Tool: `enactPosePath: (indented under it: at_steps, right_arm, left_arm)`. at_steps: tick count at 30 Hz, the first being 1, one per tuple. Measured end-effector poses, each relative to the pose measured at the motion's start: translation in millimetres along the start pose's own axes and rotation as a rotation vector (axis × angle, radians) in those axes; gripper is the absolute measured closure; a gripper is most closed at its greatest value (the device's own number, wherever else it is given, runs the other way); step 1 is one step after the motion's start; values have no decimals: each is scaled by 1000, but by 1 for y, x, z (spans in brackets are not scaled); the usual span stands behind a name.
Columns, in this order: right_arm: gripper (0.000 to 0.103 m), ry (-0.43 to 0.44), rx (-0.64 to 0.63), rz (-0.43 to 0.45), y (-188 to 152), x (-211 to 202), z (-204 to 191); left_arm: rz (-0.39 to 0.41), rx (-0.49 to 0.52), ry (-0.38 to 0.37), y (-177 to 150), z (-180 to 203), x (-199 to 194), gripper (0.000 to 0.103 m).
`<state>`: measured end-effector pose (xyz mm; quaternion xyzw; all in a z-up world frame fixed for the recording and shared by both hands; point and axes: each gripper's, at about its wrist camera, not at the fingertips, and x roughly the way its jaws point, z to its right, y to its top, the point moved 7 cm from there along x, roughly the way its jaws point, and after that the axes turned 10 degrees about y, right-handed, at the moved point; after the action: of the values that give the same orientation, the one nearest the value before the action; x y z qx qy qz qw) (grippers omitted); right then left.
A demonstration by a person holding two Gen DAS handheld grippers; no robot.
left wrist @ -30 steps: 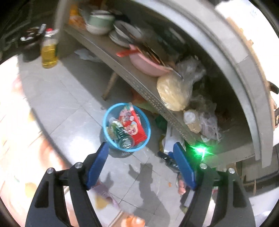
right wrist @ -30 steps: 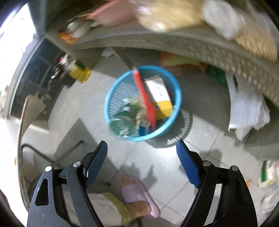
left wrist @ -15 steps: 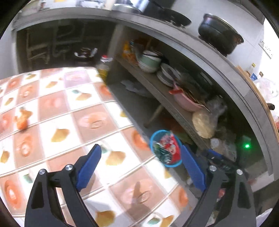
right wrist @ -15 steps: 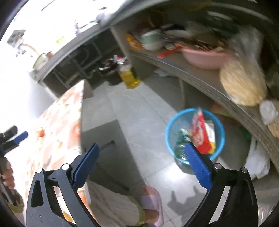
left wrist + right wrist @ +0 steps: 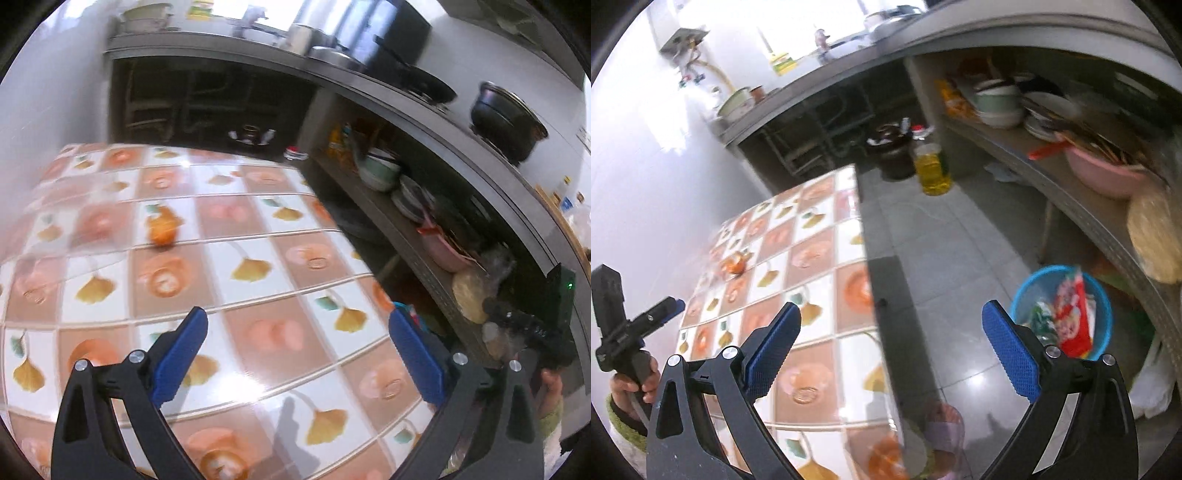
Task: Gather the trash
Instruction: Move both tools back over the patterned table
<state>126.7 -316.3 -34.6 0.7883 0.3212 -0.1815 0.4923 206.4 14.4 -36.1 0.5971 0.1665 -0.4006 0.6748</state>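
1. Both views have swung up and away from the floor: a second ago each camera looked down on the blue basket (image 5: 1027, 295); now the patterned table (image 5: 258, 266) fills the left view and much of the right. Reads as a drop-off finished and a turn back for more trash.
2. Table: tiled-print cover, mostly bare. One small orange scrap (image 5: 161, 229) lies far across it, blurred; likely the next pickup, though what it is cannot be told.
3. Shelf (image 5: 1052, 173) under the counter: bowls, plates, a pink basin (image 5: 1102, 177), a bagged yellow lump. Oil bottle (image 5: 932, 170) stands on the floor nearby.
4. Basket sits on the floor beside the shelf, well apart from the table. It holds a red wrapper (image 5: 1071, 317), a greenish bottle and other packets.
5. Left gripper (image 5: 297, 354): jaws wide apart, nothing between, hovering over the table.
6. Right gripper (image 5: 890, 350): jaws wide apart, empty, above the table edge with the basket off to its right.
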Motion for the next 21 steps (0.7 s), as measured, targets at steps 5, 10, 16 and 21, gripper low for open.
enactPosePath:
  at_steps: [5,10,16,21]
  right_arm:
    - [8,56,-63,-60,5,26,-33]
    - [8,119,-132,-118,11,56,-73]
    - [8,215,-148,-192,12,91,-114]
    - [8,309,-129,-258,13,126,-146]
  left_arm:
    - [39,-65,85,-8,-43,-14,7]
    - [62,-130,144,-13,-81,-20,7]
    - [96,-214,209,-14,-123,-22,7]
    - [162,-244,321,-1,-159,-26,7]
